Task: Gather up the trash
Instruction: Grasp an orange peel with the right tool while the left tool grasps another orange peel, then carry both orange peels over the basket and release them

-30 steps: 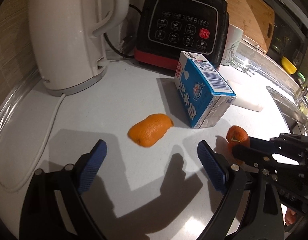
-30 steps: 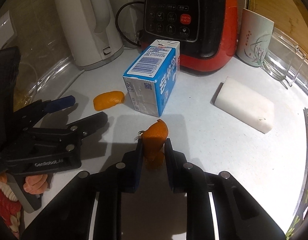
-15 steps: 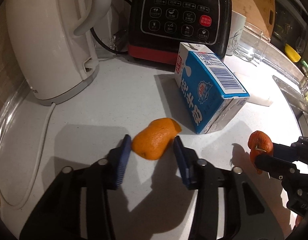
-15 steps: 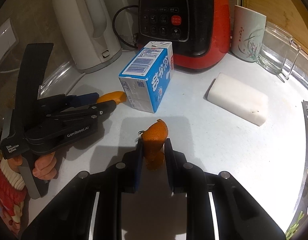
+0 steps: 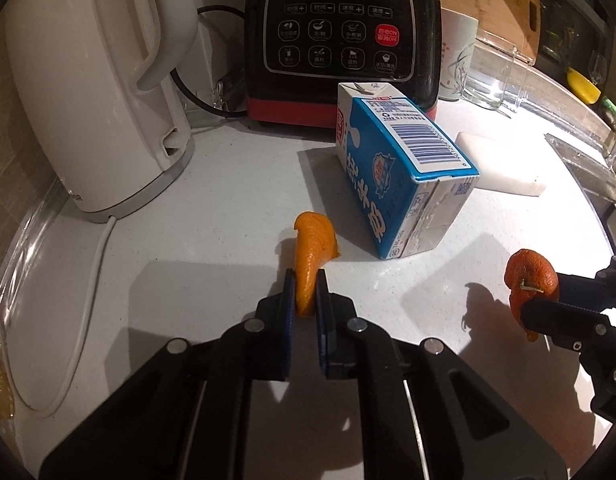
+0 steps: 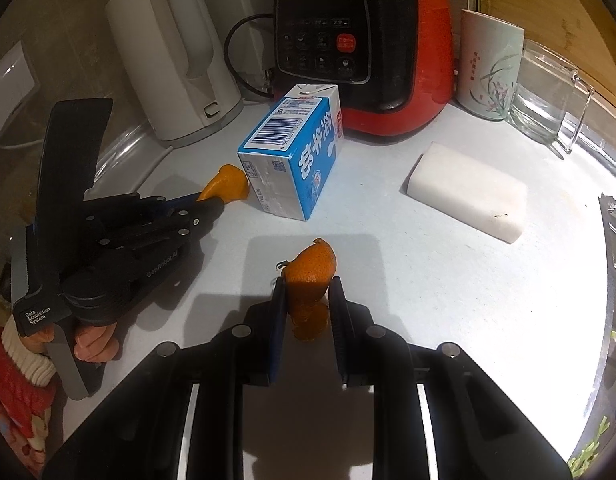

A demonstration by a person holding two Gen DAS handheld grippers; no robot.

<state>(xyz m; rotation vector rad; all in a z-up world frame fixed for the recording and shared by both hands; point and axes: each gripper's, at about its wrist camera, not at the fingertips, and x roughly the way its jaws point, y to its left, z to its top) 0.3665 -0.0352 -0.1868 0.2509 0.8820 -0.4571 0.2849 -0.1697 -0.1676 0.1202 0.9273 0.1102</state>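
My left claw (image 5: pixel 306 294) pinches an orange peel (image 5: pixel 313 254), and my pads cover its lower end. The second peel (image 6: pixel 310 280) sits the same way in my right claw (image 6: pixel 307 304), its sides hidden by the pads. Ahead of my left claw, the milk carton (image 5: pixel 400 168) blocks the near end of the white block (image 5: pixel 504 168) and the blender's (image 5: pixel 340 32) lower front. The kettle's (image 5: pixel 96 92) top runs off the frame. The blender's button labels are too small to read.
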